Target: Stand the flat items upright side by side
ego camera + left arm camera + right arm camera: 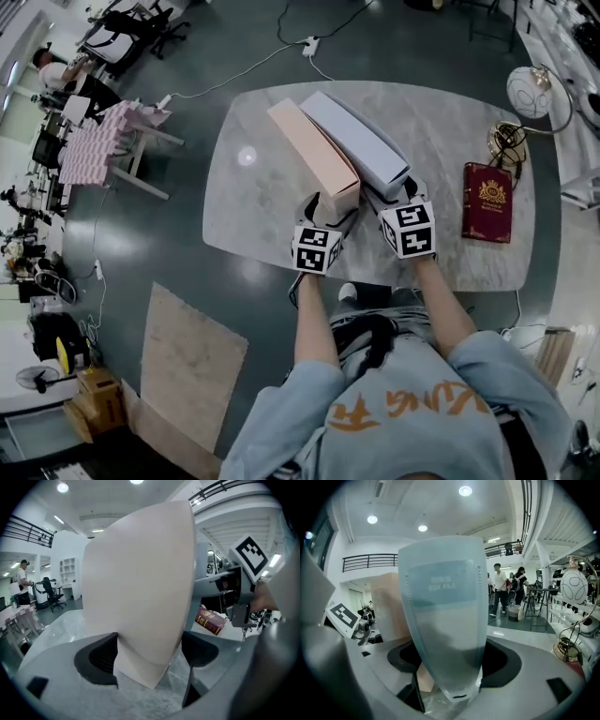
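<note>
Two box files stand on edge side by side on the grey marble table [262,225]: a pink box file [314,155] on the left and a grey-blue box file [361,141] against its right side. My left gripper [330,212] holds the pink file's near end; in the left gripper view the pink file [140,588] fills the gap of that gripper [149,656] and both pads meet its sides. My right gripper [394,193] is shut on the grey-blue file's near end, and the file [445,620] sits between the pads of that gripper [447,663].
A red book [487,202] with a gold crest lies flat at the table's right side. Behind it stand a gold lamp base [506,141] and a white round ornament [530,92]. Cardboard [187,366] lies on the floor at the left. People [501,588] stand far off.
</note>
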Tool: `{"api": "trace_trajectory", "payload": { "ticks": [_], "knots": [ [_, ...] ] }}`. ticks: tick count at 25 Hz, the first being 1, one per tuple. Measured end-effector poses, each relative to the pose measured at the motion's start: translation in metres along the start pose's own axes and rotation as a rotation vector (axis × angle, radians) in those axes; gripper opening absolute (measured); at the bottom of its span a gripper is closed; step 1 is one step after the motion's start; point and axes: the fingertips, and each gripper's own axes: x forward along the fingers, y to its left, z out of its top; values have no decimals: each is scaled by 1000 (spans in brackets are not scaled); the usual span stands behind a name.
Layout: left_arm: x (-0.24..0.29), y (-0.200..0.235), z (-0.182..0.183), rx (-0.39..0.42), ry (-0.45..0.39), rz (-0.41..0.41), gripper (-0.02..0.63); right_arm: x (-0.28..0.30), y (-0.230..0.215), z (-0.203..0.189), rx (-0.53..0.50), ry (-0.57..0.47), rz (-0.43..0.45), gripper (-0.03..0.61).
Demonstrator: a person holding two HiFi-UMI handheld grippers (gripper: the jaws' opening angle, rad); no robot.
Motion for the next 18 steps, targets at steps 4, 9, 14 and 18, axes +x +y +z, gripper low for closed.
{"api": "trace_trajectory", "payload": {
  "ticks": [4,9,14,18],
  "knots": [
    [-1,2,0,44,-9,-77,420,-4,8,-1,-4,6,-69,345],
    [-9,13,-9,74,-2,-142,421,-3,28,-7,-1,26,-105,344],
    [-20,26,-12,92,3,-201,420,-1,51,-5,37,38,-128,339],
    [-26,34,-16,118,8,-235,420,-1,64,-7,89,50,-164,337]
  ]
}}
